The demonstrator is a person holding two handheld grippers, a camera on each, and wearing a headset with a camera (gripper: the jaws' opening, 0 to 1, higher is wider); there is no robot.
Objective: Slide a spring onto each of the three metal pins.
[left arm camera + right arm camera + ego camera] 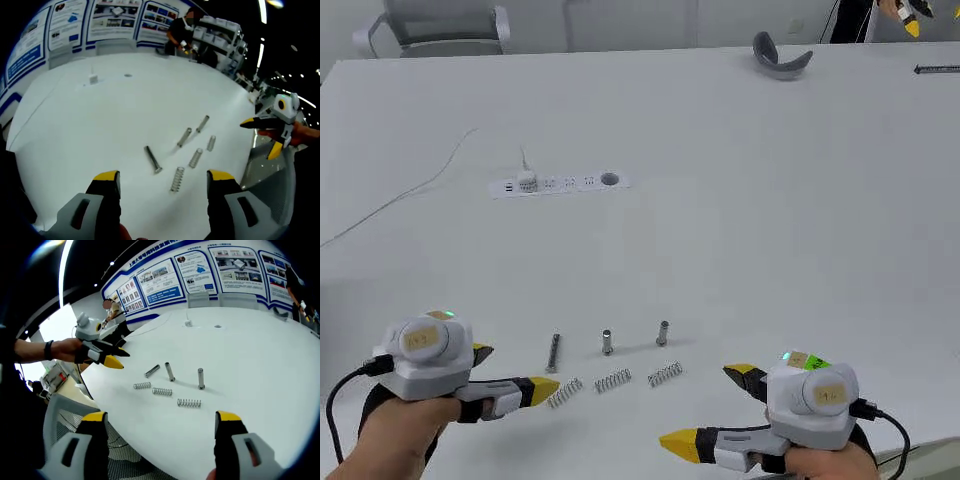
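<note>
Opening position: the left tool (512, 370) and the right tool (710, 406) both hover low over the near edge of the white surface (740, 200), jaws spread wide, nothing in either. Between them a row of three springs (612, 380) lies loose. Just behind it are the pins: the left pin (553, 352) flat on its side, the middle pin (607, 342) and the right pin (663, 333) standing. No spring is on any pin, so by my read the job hasn't started.

Next comes a pick. One tool closes on a spring, and the left spring (564, 392) sits just beside the left tool's yellow tip, while the other steadies a pin. That fallen pin will want lifting. Small, bouncy parts, so a gentle pinch.

Farther back there's a power strip (560, 184) with a thin cable (420, 187), a grey curved band (780, 55) and a chair (440, 25). Posters (200, 272) line the wall.
</note>
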